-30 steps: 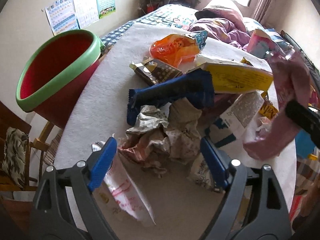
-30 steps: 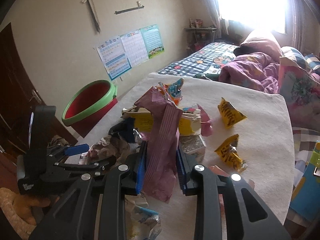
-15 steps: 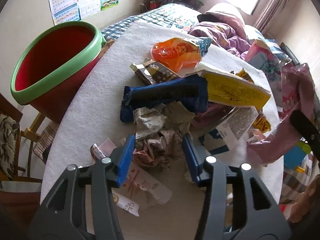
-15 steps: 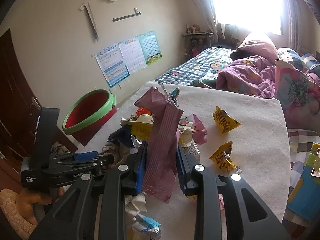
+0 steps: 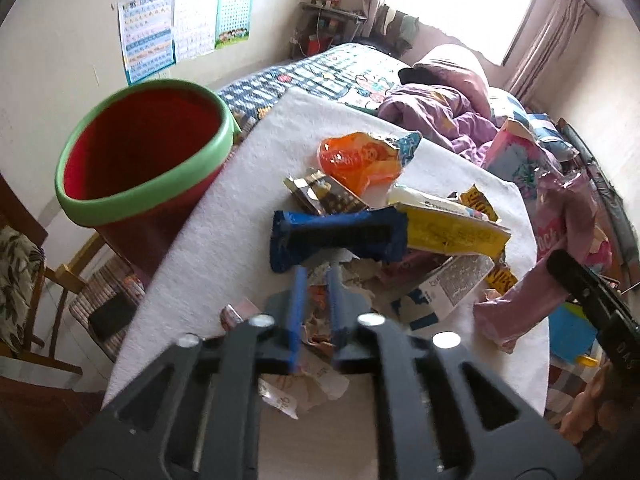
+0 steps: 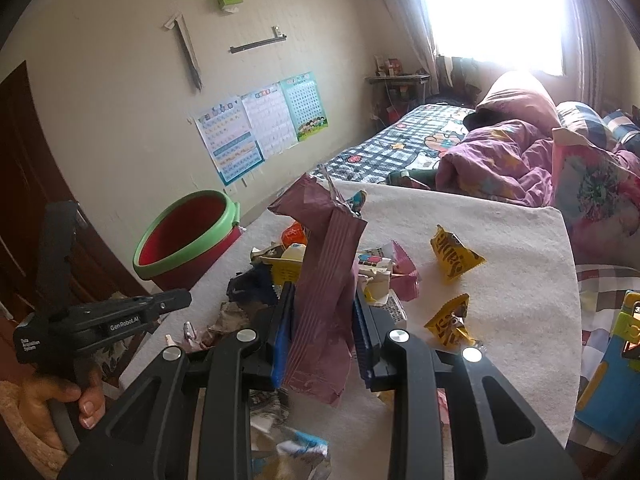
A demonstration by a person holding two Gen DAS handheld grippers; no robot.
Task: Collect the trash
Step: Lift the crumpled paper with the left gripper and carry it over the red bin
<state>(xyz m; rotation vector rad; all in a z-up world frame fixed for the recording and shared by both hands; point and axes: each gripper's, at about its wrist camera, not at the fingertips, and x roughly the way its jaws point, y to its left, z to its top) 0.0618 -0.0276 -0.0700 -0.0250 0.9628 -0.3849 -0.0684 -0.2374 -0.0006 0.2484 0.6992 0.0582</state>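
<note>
My left gripper is shut on crumpled brown paper at the near side of the trash pile. Just beyond it lie a blue wrapper, a yellow packet and an orange wrapper. My right gripper is shut on a tall pink wrapper and holds it upright above the table; the pink wrapper also shows in the left wrist view. The red bin with a green rim stands left of the table; it also shows in the right wrist view.
The table has a white cloth. Two yellow snack packets lie to the right. A white carton lies in the pile. A bed with purple bedding is behind. A wooden chair is at left.
My left gripper has closed from wide open onto the crumpled paper and lifted its view. My right gripper has risen a little, still holding the pink wrapper.
</note>
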